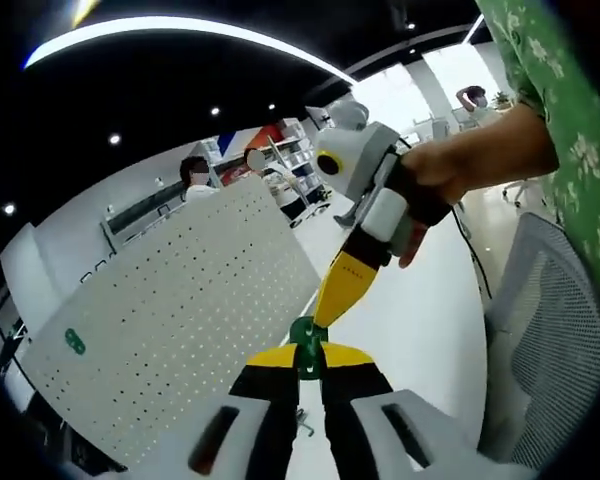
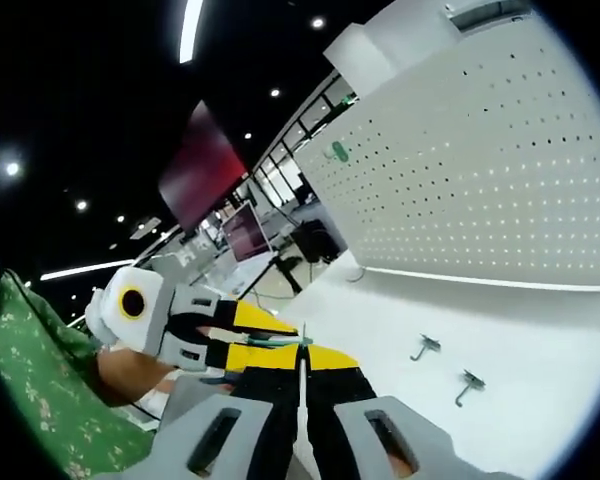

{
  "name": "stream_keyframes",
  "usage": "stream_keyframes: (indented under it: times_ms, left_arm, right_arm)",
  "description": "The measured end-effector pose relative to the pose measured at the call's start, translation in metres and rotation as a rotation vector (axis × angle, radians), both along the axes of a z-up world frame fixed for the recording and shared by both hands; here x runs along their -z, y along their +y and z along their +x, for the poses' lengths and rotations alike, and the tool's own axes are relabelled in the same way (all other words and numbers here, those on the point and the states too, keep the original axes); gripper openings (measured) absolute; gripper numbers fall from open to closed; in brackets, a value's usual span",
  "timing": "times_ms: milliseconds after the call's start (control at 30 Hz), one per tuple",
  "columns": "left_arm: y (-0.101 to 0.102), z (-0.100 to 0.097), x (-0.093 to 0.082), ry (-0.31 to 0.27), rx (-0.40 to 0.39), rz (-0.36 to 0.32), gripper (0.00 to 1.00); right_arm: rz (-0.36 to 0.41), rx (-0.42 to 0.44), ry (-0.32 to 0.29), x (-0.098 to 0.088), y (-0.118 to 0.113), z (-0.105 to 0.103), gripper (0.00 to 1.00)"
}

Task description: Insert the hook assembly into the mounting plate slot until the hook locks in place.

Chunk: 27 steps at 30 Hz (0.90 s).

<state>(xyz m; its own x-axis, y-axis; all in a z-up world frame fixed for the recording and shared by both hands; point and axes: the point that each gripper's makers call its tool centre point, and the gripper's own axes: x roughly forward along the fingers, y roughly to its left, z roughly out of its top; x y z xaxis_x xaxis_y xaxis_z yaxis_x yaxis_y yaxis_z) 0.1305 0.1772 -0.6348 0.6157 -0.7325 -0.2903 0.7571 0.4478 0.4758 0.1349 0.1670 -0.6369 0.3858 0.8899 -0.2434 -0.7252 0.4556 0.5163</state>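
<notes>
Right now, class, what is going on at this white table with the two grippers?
A person holds a two-jaw gripper in each hand. The left gripper and the right gripper meet tip to tip on a small green hook piece, above the white table. It is not yet in the white pegboard, which stands upright and already carries a green piece. Two metal hooks lie loose on the table.

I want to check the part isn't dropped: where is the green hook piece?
In the left gripper view, the green hook piece sits pinched between both tools' yellow tips, right of the white pegboard.
</notes>
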Motion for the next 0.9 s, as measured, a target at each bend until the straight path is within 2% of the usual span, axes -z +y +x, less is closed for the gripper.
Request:
stream_keyframes:
  times_ms: [633, 900]
  left_arm:
    - [-0.0003, 0.0031, 0.0051, -0.001, -0.005, 0.028, 0.04]
    - [0.0019, 0.0035, 0.0033, 0.039, -0.014, -0.036, 0.04]
  right_arm:
    - [-0.029, -0.007, -0.005, 0.0012, 0.0025, -0.0011, 0.00]
    - [-0.017, -0.005, -0.017, -0.0014, 0.0035, -0.0007, 0.00]
